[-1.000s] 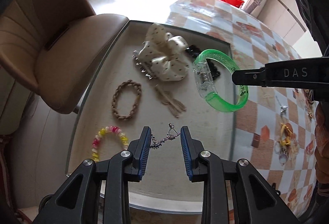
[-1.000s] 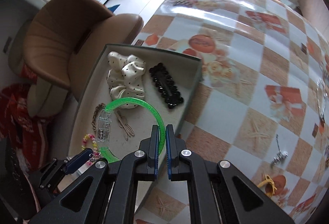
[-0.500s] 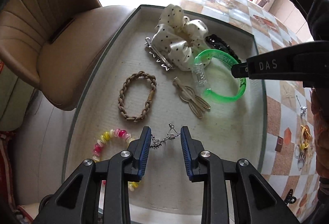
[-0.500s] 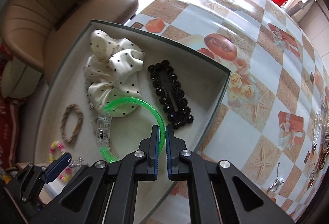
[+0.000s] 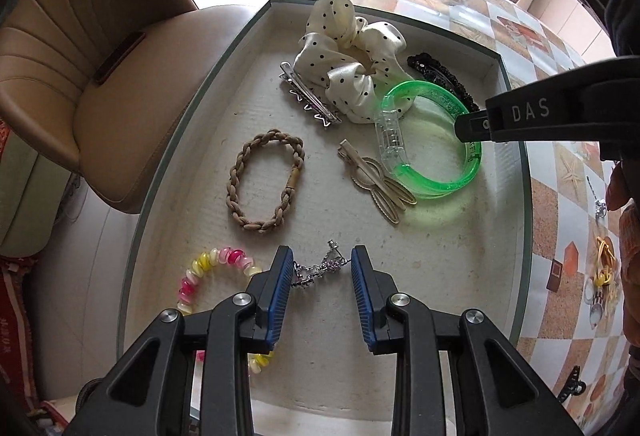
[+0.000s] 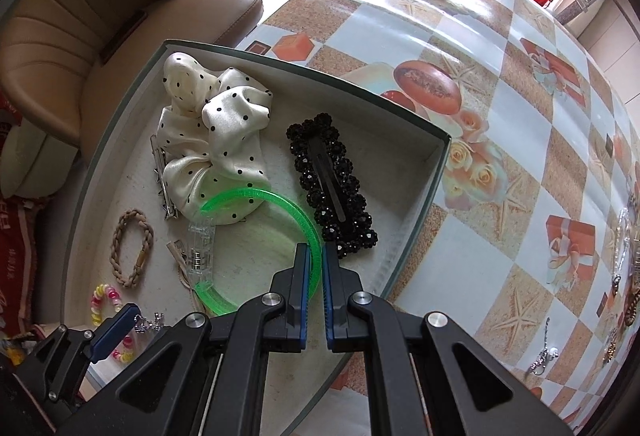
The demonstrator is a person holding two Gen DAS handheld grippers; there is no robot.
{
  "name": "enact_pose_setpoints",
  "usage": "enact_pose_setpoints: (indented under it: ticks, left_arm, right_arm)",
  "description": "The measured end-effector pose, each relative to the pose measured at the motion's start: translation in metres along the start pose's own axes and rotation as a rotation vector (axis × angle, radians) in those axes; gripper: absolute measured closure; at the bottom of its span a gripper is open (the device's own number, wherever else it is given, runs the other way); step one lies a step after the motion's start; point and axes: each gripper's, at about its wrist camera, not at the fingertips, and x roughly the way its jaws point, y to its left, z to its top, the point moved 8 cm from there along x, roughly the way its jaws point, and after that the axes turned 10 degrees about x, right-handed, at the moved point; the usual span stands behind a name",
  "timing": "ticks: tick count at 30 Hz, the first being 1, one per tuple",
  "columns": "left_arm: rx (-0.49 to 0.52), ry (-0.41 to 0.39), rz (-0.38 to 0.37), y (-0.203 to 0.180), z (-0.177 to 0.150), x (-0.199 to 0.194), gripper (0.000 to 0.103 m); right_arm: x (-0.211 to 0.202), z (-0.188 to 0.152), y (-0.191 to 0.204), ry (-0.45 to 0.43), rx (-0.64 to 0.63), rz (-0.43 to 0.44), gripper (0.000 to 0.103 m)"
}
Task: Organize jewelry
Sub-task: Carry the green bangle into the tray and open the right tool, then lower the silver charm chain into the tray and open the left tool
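Note:
A shallow grey tray (image 5: pixel 172 156) lies below both grippers. My left gripper (image 5: pixel 320 270) hangs low over its near end, pads shut on a small silver chain piece (image 5: pixel 316 270) stretched between them. My right gripper (image 6: pixel 316 264) is shut on the rim of a green translucent bangle (image 6: pixel 260 194) with a clear clasp. The bangle (image 5: pixel 432 180) sits low in the tray, its far side against a polka-dot scrunchie (image 5: pixel 348 56) and its near side over a gold clip (image 5: pixel 376 184). In the left wrist view the right gripper (image 5: pixel 470 128) reaches in from the right.
The tray also holds a black beaded clip (image 6: pixel 332 188), a braided tan band (image 5: pixel 264 178), a pink-yellow bead bracelet (image 5: pixel 208 272) and a silver clip (image 5: pixel 308 98). A brown chair (image 5: pixel 80 84) stands left. Loose jewelry (image 6: pixel 544 356) lies on the patterned tablecloth (image 6: pixel 500 116) at right.
Both grippers have sunk toward the tray. The green bangle came down with the right gripper from above the tray's right edge to its floor. The left grip on the chain is unchanged.

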Motion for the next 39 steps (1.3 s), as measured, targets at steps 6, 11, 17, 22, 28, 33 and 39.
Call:
enact_pose_setpoints:
  ticks: [6, 11, 17, 22, 28, 33, 39]
  left_arm:
    - [-0.001, 0.012, 0.019, 0.001, 0.0, 0.0, 0.069]
    - [0.005, 0.021, 0.033, 0.0, -0.002, -0.001, 0.069]
    - [0.007, 0.029, 0.048, 0.0, -0.002, -0.002, 0.069]
    - [0.003, 0.033, 0.061, 0.0, -0.001, -0.003, 0.069]
    - [0.001, 0.03, 0.077, -0.001, -0.001, -0.006, 0.069]
    - [-0.011, -0.008, 0.122, 0.001, -0.001, -0.018, 0.012]
    - [0.014, 0.026, 0.126, 0.0, -0.003, -0.022, 0.011]
  right_arm:
    - [-0.001, -0.003, -0.01, 0.009, 0.014, 0.024, 0.096]
    - [-0.004, -0.005, -0.015, 0.015, 0.037, 0.063, 0.086]
    - [-0.016, -0.006, -0.014, -0.001, 0.046, 0.116, 0.063]
    - [-0.034, -0.005, -0.016, -0.034, 0.071, 0.16, 0.057]
    - [-0.052, -0.013, -0.021, -0.053, 0.105, 0.199, 0.049]
    - [-0.065, -0.03, -0.023, -0.057, 0.145, 0.228, 0.042]
    - [-0.08, -0.053, -0.033, -0.044, 0.179, 0.236, 0.04]
